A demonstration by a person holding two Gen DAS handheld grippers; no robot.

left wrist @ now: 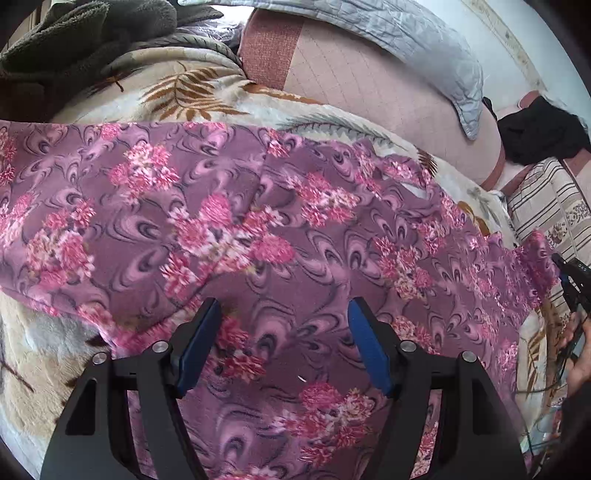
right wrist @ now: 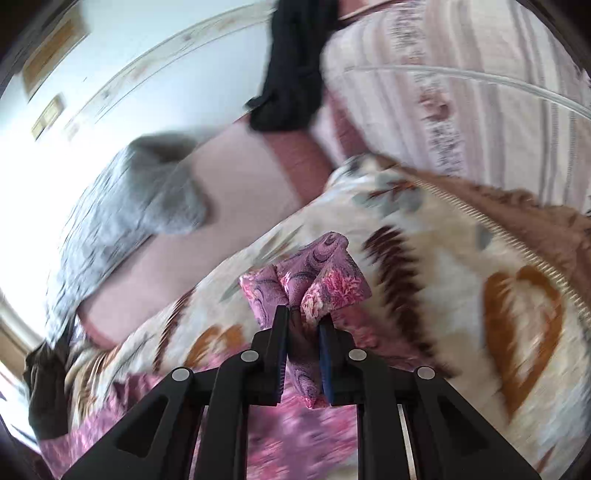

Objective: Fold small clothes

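Note:
A purple garment with pink flowers (left wrist: 258, 206) lies spread across a cream leaf-print blanket (left wrist: 192, 92). My left gripper (left wrist: 284, 302) hovers over the garment's near part, its blue pads wide apart, holding nothing. At the right edge of the left wrist view, my right gripper (left wrist: 570, 273) grips the garment's right end, which is raised. In the right wrist view, the right gripper (right wrist: 303, 315) is shut on a bunched fold of the garment (right wrist: 325, 280), lifted off the blanket (right wrist: 424, 277). That view is blurred by motion.
A grey quilted pillow (left wrist: 424, 48) rests on the pink mattress (left wrist: 369, 99) behind. A black garment (left wrist: 535, 136) lies at the far right beside a striped cushion (left wrist: 546, 206). A dark grey fleece (left wrist: 92, 33) is heaped at the top left. A hand (left wrist: 576, 365) shows at the right edge.

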